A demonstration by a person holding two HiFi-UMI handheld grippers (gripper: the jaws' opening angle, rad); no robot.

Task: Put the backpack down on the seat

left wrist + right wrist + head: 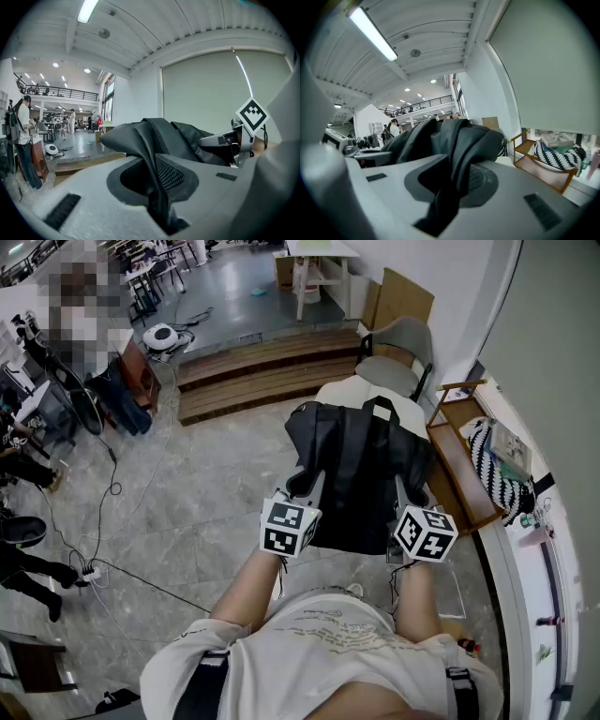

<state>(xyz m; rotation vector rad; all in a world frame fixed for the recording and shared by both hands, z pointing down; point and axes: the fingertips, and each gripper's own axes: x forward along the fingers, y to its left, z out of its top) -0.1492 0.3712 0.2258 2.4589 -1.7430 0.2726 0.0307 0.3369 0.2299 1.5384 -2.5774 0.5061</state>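
Pale printed T-shirt (319,652), dark shoulder straps (201,686). Grey left tongs (158,190) and right tongs (443,192) each bear a black-and-white marker cube (289,528).

My feeds are bright and evenly lit. A ceiling strip light (372,33) glares white in the right gripper view, and another (88,10) does so in the left gripper view. Both gripper views bend hard and fall to black at the corners, and the near foreground is soft, out of focus. In the head view the backpack (361,465) reads nearly black, its folds barely showing. The grey floor (187,493) carries a pale sheen, with faint shadows.
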